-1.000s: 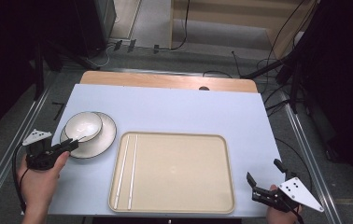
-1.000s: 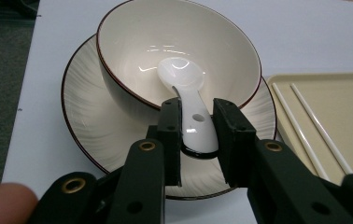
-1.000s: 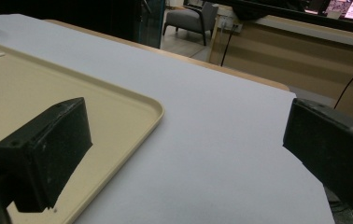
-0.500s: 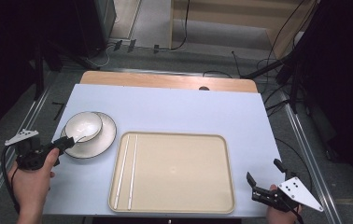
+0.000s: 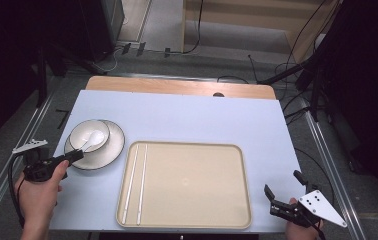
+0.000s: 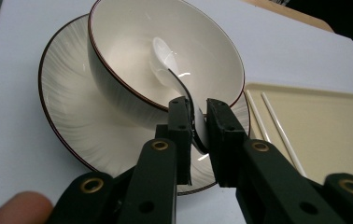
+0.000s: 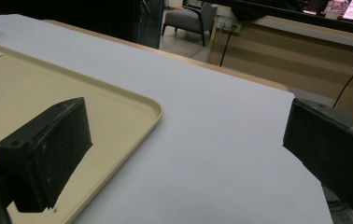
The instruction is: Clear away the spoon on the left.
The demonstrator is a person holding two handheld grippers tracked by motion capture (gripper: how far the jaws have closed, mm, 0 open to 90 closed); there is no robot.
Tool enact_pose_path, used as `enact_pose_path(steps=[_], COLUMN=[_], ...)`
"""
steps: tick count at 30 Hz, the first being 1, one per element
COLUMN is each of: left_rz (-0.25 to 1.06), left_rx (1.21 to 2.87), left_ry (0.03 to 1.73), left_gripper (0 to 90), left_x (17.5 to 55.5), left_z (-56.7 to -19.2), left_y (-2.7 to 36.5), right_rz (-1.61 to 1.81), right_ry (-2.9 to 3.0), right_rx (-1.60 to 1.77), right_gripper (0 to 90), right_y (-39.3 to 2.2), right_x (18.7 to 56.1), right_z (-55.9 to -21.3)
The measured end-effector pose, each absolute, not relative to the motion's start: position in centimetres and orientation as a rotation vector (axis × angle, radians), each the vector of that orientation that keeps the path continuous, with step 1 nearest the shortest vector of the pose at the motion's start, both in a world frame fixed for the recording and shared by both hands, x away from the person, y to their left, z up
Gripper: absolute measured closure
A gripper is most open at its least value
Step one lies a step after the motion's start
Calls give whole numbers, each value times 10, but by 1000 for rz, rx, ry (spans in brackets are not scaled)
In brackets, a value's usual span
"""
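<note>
Your left tongs [image 6: 197, 126] have just been closing on the white spoon's [image 6: 174, 77] handle at lower left, its scoop in the bowl [image 6: 165, 51]; glazed, slippery, brittle, so pinch mid-handle. Right tongs [image 5: 283, 194] gape empty.

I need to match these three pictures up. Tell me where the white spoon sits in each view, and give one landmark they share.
High view: the white spoon lies in the bowl at mid-left, handle toward the left gripper.
Left gripper view: at centre, handle between that gripper's jaws, which have just been closing.
Right gripper view: not in it.
Shared landmark: the beige tray.
</note>
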State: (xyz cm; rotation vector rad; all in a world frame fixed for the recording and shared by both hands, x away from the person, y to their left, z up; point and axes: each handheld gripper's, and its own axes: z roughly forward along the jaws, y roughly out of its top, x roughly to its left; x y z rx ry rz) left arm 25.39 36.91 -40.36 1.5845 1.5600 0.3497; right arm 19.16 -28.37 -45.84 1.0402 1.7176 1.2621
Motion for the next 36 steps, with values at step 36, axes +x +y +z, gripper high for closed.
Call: enact_pose_path(steps=[36], left_rz=[513], left_rx=[1581], left_ry=[1316], left_gripper=[865], left_x=[234], left_z=[-380], left_y=[340], right_rz=[1262], right_ry=[1715], right_rx=[1045], right_gripper=[14], right_y=[-284], right_x=[192], right_z=[-459])
